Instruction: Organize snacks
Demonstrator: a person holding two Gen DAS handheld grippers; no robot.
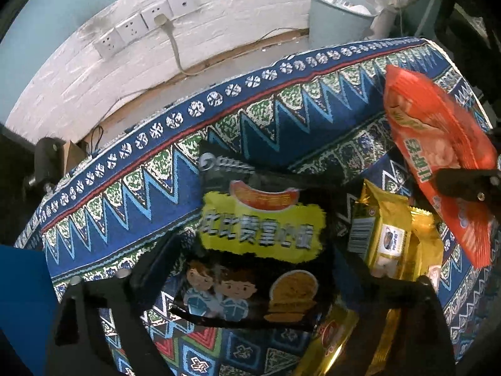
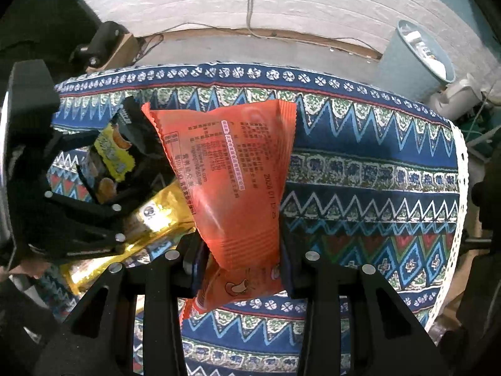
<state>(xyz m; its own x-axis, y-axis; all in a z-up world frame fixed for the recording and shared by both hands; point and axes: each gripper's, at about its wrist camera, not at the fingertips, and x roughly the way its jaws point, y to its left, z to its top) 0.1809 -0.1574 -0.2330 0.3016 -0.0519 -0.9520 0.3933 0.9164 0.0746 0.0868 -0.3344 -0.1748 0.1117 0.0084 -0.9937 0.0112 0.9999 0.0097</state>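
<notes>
My left gripper (image 1: 250,269) is shut on a black snack bag with a yellow label and cartoon children (image 1: 253,250), held above the patterned blue tablecloth (image 1: 150,188). Yellow and gold snack packets (image 1: 388,238) lie on the cloth just right of it. My right gripper (image 2: 241,266) is shut on an orange snack bag (image 2: 235,172), held upright over the cloth (image 2: 375,172); this bag also shows at the right of the left wrist view (image 1: 432,144). The left gripper with the black bag (image 2: 116,153) and gold packets (image 2: 150,219) shows at the left of the right wrist view.
A white brick wall with sockets and a plugged cable (image 1: 162,18) stands behind the table. A pale blue waste bin (image 1: 338,18) stands on the floor at the back right, also in the right wrist view (image 2: 413,62). The table's right edge (image 2: 460,188) has white lace trim.
</notes>
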